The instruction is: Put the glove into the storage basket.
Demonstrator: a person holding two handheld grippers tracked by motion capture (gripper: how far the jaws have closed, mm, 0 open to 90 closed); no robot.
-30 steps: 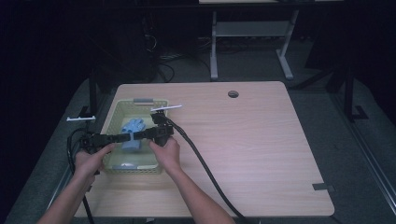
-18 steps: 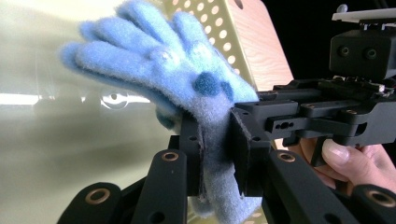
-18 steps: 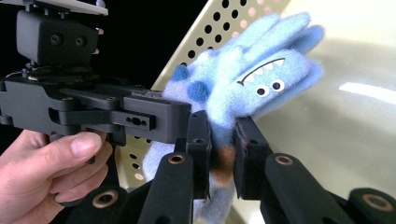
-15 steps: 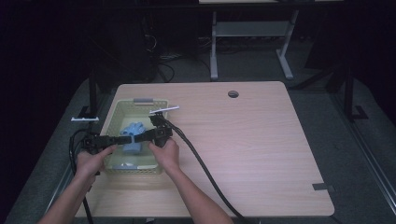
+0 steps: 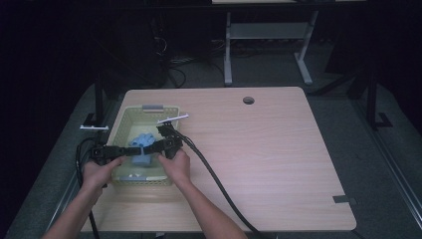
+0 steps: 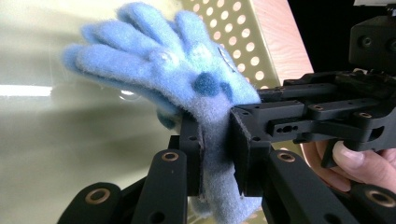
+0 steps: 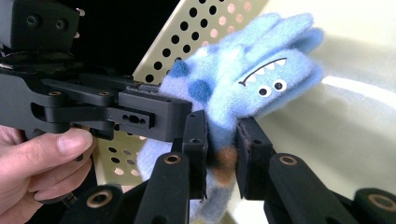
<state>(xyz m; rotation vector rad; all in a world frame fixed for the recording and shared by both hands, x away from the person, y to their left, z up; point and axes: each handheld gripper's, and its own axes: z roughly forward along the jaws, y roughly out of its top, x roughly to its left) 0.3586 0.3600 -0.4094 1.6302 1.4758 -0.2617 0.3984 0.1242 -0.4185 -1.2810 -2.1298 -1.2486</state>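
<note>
A fuzzy light-blue glove (image 5: 142, 148) with dark blue dots and a monster face (image 7: 266, 84) hangs over a pale yellow-green perforated basket (image 5: 123, 121) at the table's left. Both grippers clamp its cuff from opposite sides. My left gripper (image 6: 217, 149) is shut on the cuff, the glove's fingers (image 6: 140, 51) spreading away above it. My right gripper (image 7: 222, 149) is shut on the same cuff, with the left gripper's body (image 7: 93, 107) and a hand just to its left. In the high view the left gripper (image 5: 130, 151) and right gripper (image 5: 153, 147) meet over the basket.
The basket sits at the left edge of a light wooden table (image 5: 278, 149). A white strip (image 5: 173, 118) lies by the basket's far right corner. Thick black cables (image 5: 219, 184) trail from the right gripper toward the front edge. A round grommet hole (image 5: 248, 100) is at the far side.
Both grippers and the glove have stayed almost still over the basket; only a slight shift of the hands shows.
</note>
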